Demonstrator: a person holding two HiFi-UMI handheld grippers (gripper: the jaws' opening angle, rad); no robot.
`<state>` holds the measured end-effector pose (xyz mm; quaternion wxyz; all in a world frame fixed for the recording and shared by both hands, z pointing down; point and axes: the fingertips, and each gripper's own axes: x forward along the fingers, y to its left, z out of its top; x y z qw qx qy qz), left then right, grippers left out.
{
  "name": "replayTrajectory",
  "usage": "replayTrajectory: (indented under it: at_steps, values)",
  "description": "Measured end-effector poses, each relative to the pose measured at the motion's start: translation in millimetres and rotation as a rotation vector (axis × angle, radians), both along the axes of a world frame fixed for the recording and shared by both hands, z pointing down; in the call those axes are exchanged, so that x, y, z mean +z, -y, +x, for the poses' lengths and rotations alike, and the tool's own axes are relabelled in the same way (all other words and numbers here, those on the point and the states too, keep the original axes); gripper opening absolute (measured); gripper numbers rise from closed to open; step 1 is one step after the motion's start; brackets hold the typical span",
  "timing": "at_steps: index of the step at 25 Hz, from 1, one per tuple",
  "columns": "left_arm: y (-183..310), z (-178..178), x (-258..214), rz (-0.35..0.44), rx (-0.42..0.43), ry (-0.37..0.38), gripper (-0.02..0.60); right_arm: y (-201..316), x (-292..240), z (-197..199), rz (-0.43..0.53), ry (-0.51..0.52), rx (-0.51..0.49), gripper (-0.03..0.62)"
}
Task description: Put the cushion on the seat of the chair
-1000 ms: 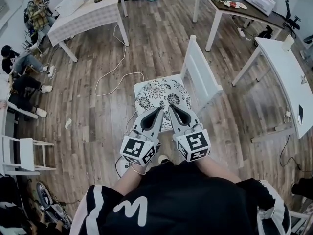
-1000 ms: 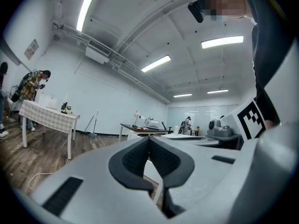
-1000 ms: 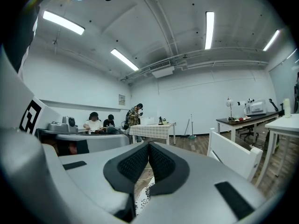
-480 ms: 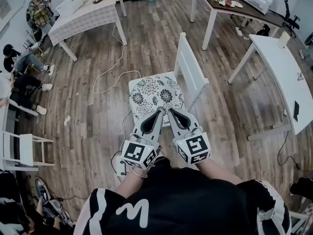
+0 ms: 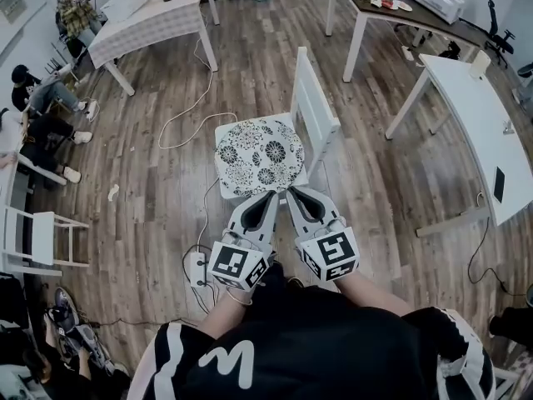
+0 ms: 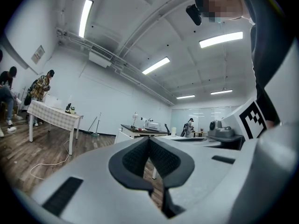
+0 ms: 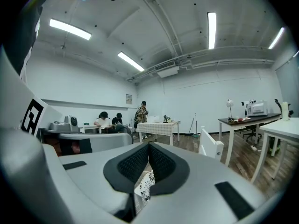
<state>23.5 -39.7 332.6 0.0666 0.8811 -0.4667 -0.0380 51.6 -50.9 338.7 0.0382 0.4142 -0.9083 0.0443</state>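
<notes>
Loads of open floor (image 5: 141,190) on the chair's (image 5: 316,111) near and left sides, tbh. Its backrest walls off the right. A loose cable (image 5: 179,117) and a power strip (image 5: 198,267) lie underfoot.

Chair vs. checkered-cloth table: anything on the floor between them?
Head view: a white cable loops across the wood floor between the chair and the checkered-cloth table; nothing else there.

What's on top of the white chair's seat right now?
A floral cushion lies on the seat of the chair, covering nearly all of it; only thin white edges show.
</notes>
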Motion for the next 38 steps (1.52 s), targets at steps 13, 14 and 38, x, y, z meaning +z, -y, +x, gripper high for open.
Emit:
replayTrajectory:
  at_steps: [13,14,38]
  values:
    - [-44.0,17.2,15.6,-0.021,-0.042,0.01,0.003,-36.4,13.5,12.2,-0.02,0.019,-0.053,0.02]
    - [-43.7,17.5,15.2,-0.019,-0.042,0.01,0.003,-35.8,12.6,13.3,-0.018,0.02,-0.051,0.02]
    - [-77.7,8.0,16.0,-0.011,-0.053,0.002,0.003,-65.7,9.8,0.5,-0.014,0.015,-0.066,0.02]
